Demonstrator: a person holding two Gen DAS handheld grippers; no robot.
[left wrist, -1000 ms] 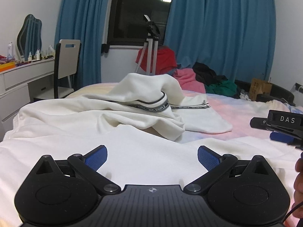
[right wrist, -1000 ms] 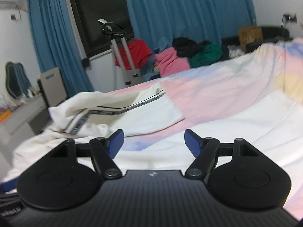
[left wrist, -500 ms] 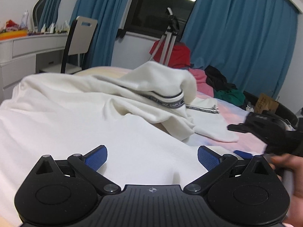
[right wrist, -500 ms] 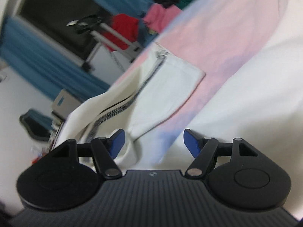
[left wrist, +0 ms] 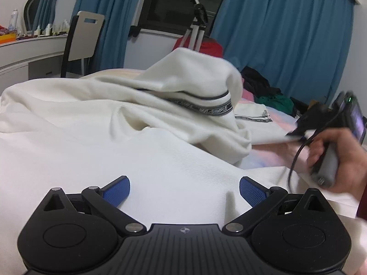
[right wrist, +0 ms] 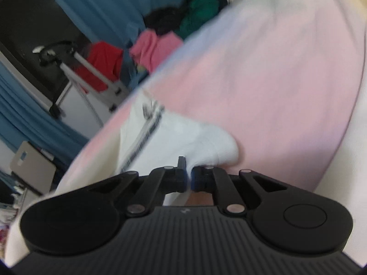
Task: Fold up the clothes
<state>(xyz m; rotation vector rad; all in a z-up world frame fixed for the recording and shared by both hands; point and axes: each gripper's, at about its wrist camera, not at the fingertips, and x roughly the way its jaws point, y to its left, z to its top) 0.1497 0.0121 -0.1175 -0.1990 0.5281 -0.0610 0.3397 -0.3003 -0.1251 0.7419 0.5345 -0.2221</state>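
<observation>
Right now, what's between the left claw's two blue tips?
Only white garment lying flat below the open left claw; nothing is pinched, as the left wrist view shows.

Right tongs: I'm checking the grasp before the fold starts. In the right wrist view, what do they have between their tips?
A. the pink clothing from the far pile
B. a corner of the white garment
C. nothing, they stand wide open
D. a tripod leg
B: the right tongs have just been closing and now pinch a corner of the white garment, which bunches up just ahead of the tips on the pink bedsheet.
</observation>
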